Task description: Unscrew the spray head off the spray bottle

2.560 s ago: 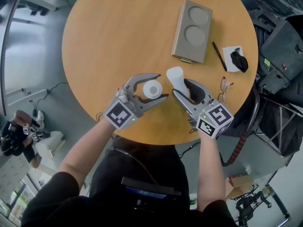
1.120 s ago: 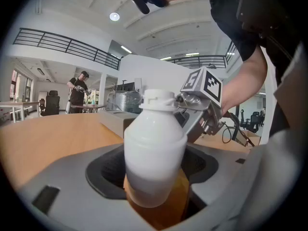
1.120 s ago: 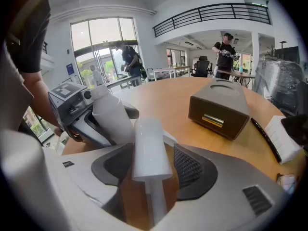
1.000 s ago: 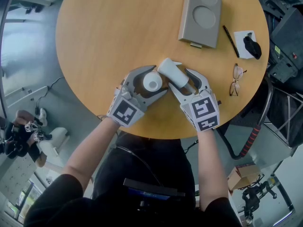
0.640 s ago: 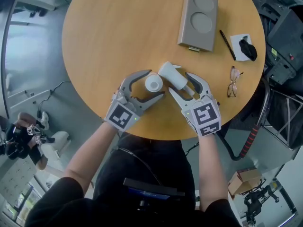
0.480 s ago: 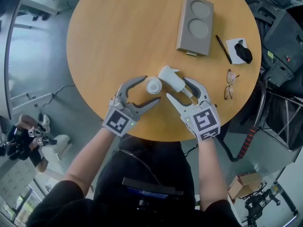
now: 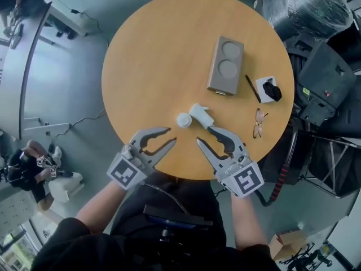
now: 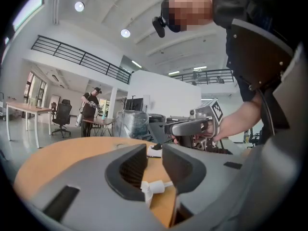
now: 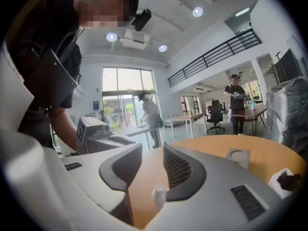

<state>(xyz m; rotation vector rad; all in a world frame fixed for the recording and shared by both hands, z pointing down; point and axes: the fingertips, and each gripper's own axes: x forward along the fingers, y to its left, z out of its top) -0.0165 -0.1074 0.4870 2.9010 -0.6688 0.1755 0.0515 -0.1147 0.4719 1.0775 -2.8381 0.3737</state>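
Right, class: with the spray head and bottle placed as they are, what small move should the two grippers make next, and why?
Probably just draw both back and rest. The spray head lies on the table beside the upright bottle, apparently unscrewed. The left gripper and right gripper, fingers just closing on nothing, hang short of both.

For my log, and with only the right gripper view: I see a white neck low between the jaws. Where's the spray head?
Observer: It's off. The spray head lies on its side on the table, beside the upright bottle.
Operator: Does the left tool hold anything?
Observer: No. The left tool is empty and apart from the bottle; its jaws have just been closing, nothing between them.
Operator: Anything out of my sight on the right?
Observer: Glasses lie near the table's right edge.
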